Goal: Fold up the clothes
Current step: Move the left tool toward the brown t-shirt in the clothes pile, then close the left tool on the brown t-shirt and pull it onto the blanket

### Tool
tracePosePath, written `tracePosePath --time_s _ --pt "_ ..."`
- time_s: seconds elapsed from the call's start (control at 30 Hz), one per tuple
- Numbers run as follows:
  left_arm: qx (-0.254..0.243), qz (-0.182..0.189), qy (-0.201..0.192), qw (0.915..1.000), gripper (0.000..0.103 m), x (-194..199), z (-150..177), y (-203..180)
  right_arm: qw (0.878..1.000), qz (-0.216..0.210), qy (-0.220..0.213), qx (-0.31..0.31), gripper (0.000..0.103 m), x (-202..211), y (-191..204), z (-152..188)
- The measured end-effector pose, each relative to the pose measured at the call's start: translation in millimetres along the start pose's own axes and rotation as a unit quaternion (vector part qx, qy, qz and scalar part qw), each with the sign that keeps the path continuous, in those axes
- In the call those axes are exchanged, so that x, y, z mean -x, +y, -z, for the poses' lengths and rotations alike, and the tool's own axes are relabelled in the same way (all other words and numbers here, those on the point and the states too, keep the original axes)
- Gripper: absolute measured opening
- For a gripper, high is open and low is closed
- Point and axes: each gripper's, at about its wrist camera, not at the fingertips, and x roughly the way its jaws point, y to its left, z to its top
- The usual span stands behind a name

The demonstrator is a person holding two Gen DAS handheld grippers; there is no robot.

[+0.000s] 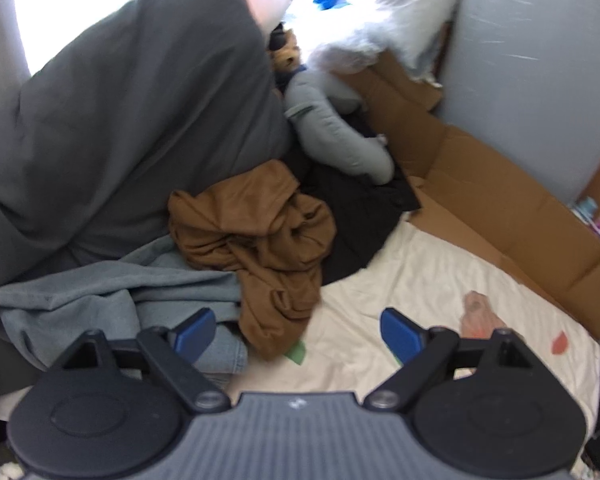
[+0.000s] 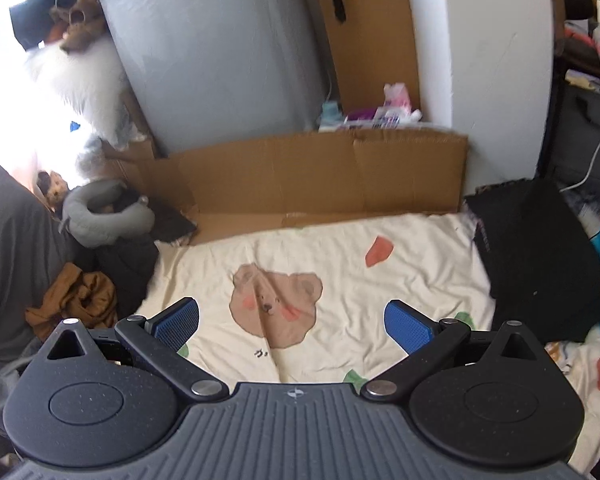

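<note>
A crumpled brown garment (image 1: 260, 236) lies in a heap on the cream bed sheet (image 1: 420, 280), partly over a grey-blue garment (image 1: 112, 296) and a black garment (image 1: 356, 216). My left gripper (image 1: 296, 332) is open just in front of the brown garment's lower edge, holding nothing. In the right wrist view the brown garment (image 2: 76, 300) sits at the far left. My right gripper (image 2: 292, 324) hangs open over the bear print (image 2: 276, 304) on the sheet (image 2: 400, 280). A folded black garment (image 2: 540, 264) lies at the right.
A big dark grey pillow (image 1: 132, 120) leans at the left. A grey neck pillow (image 1: 336, 128) and plush toys lie behind the heap. Flattened cardboard (image 2: 320, 176) and a grey mattress (image 2: 220, 60) line the wall. Clutter and cables stand at the far right.
</note>
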Motion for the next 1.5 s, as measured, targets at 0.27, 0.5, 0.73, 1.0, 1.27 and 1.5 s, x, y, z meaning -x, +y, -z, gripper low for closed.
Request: tracePosePath --time_s 0.27,0.5,0.73,1.0,1.27,1.5 --pt "0.008 -0.023 0.007 0.9997 0.09 -69 7 17 0.999 -0.013 0.037 -0.012 0.102 -76 5 20" --pt "0.016 -0.019 0.021 0.9995 0.09 -138 25 31 0.998 -0.007 0.059 0.008 0.102 -132 19 44" --pt "0.029 -0.024 0.027 0.9989 0.087 -190 45 38 0.995 -0.034 0.096 0.011 0.102 -178 30 83" --pt "0.029 -0.03 0.027 0.9988 0.082 -224 56 47 0.992 -0.044 0.114 0.028 0.102 -193 41 108" --pt "0.043 -0.037 0.022 0.9981 0.074 -242 55 50 0.987 -0.077 0.136 0.037 0.092 -201 44 119" --pt "0.066 0.007 0.032 0.9973 0.028 -242 63 50 0.985 -0.099 0.139 0.027 0.087 -205 50 115"
